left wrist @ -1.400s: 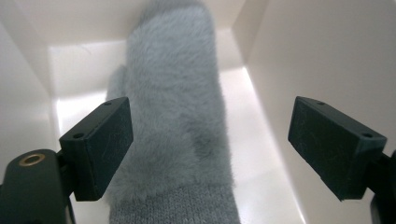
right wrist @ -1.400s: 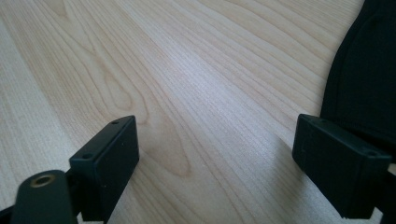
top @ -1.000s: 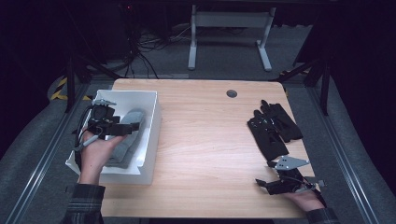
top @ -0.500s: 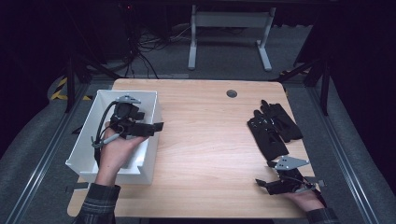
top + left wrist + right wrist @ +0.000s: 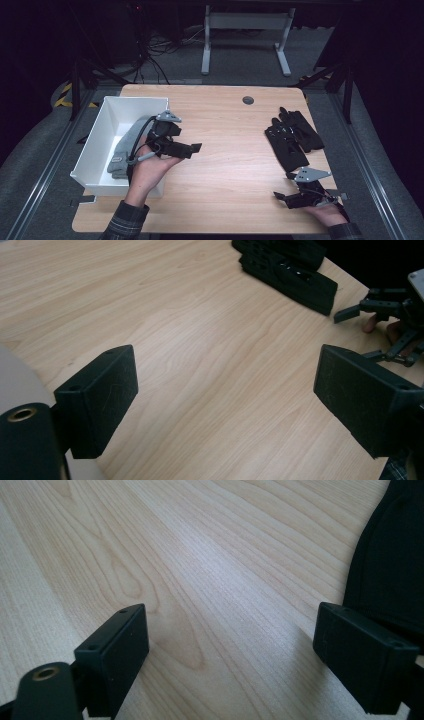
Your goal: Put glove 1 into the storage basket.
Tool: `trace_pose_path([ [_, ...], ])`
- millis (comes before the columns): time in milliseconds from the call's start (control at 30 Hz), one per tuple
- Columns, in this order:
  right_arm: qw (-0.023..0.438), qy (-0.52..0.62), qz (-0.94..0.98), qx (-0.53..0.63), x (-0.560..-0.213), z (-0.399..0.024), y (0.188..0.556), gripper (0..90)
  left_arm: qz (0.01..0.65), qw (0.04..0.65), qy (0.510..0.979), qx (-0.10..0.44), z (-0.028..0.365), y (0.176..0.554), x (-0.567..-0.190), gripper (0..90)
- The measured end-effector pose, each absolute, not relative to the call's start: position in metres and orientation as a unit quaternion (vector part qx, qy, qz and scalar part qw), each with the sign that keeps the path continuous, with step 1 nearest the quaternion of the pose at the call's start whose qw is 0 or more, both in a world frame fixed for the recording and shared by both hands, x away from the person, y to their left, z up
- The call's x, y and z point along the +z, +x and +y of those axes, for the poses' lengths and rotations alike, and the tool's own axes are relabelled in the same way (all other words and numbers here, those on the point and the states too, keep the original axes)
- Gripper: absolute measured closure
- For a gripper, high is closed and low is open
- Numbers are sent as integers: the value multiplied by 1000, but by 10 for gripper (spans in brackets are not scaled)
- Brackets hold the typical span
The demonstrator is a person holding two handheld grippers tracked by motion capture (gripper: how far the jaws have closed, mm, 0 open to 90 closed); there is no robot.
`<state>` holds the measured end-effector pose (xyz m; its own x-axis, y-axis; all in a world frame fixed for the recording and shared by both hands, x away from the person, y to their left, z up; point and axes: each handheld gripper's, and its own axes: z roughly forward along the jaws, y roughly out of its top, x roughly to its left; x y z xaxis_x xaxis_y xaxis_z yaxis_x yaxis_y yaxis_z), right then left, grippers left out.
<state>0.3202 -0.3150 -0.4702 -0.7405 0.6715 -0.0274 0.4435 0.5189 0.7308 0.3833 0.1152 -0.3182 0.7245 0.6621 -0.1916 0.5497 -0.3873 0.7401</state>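
Black gloves [image 5: 292, 137] are lying in a heap at the table's [image 5: 225, 200] far right edge, fingers pointing up and away from the person, long axis running from the near-middle to the far-left w/ a slight slant. A grey glove [image 5: 125, 150] is sitting in the white bin [image 5: 100, 125] on the left side. Left gripper [image 5: 196, 148] is hanging just over the bin's right wall, jaws spread wide w/ nothing between them, having just been opening a bit more; it's pointing right across the bare wood toward the black gloves, which are showing far off at the top of the left gripper view [image 5: 287, 270]. So the pile is lying well apart from the left fingers [image 5: 100, 395], straight ahead along their aim. Right gripper [image 5: 280, 196] is resting low at the near right edge, jaws also spread & empty, aimed left; the black gloves are lying just beyond it, near, w/ dark fabric edging in at the right of its own view [image 5: 390, 570]. Judging by that, the right hand [image 5: 327, 212] is much the nearer one to the pile, but the left one is facing it. Next grab prob. needs a reach across the whole table, coming in across the gloves' long axis.
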Motion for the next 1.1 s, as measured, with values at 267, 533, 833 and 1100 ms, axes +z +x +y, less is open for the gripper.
trace_pose_path([
  [267,155,325,858,367,-470,-315,320,149,348,412,840,57,91,376,-336,113],
  [533,155,325,858,367,-470,-315,320,149,321,409,853,50,69,370,-360,101],
  [833,155,325,858,367,-470,-315,320,149,301,396,866,56,63,366,-397,88],
  [1100,156,325,858,367,-470,-315,320,149,304,372,874,65,66,361,-431,88],
])
